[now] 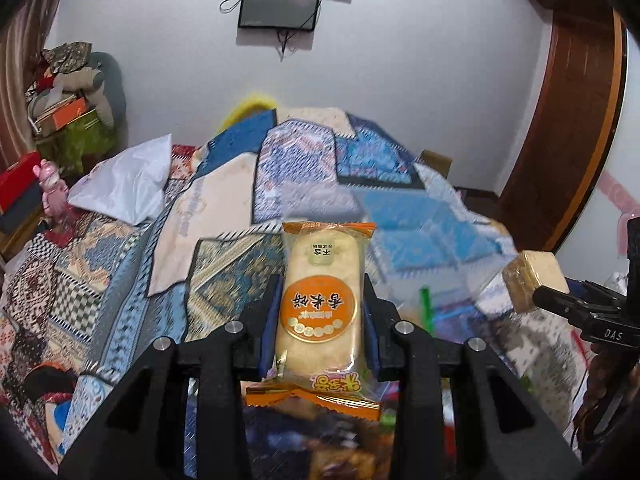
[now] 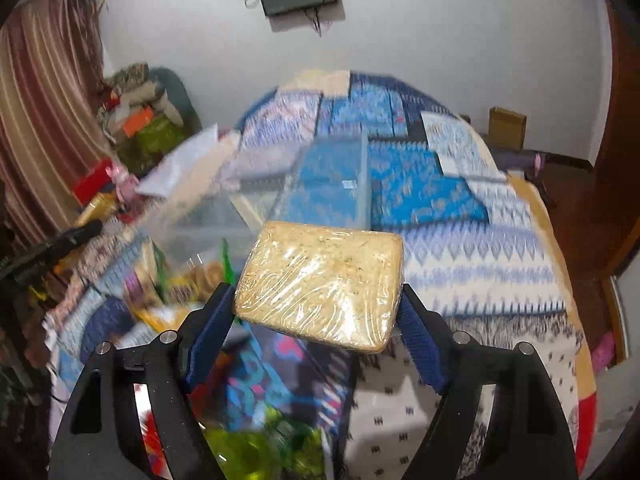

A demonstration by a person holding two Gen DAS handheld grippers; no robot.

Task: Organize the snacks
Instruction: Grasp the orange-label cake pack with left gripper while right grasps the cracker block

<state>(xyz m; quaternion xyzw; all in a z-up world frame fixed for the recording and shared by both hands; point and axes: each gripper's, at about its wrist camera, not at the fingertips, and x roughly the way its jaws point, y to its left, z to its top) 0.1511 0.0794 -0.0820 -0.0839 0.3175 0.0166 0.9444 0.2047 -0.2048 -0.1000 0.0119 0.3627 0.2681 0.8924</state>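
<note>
A patchwork bedspread (image 1: 304,184) in blues, creams and reds covers the bed. On its left side lies a white plastic bag (image 1: 124,178). Further left stand a pink figurine (image 1: 52,192) and a red box (image 1: 18,184), with a heap of clothes and boxes (image 1: 72,92) behind. On the far wall hangs a dark screen (image 1: 280,4). A cardboard box (image 2: 507,126) sits at far right.

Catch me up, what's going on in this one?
A person is sorting snacks over a bed with a gripper in each hand. The left gripper is shut on an orange-wrapped rice cracker, held up in the air. The right gripper is shut on a plastic-wrapped tan block snack, also lifted. A clear divided bin sits ahead on the patterned quilt, with more snack packets blurred below.
</note>
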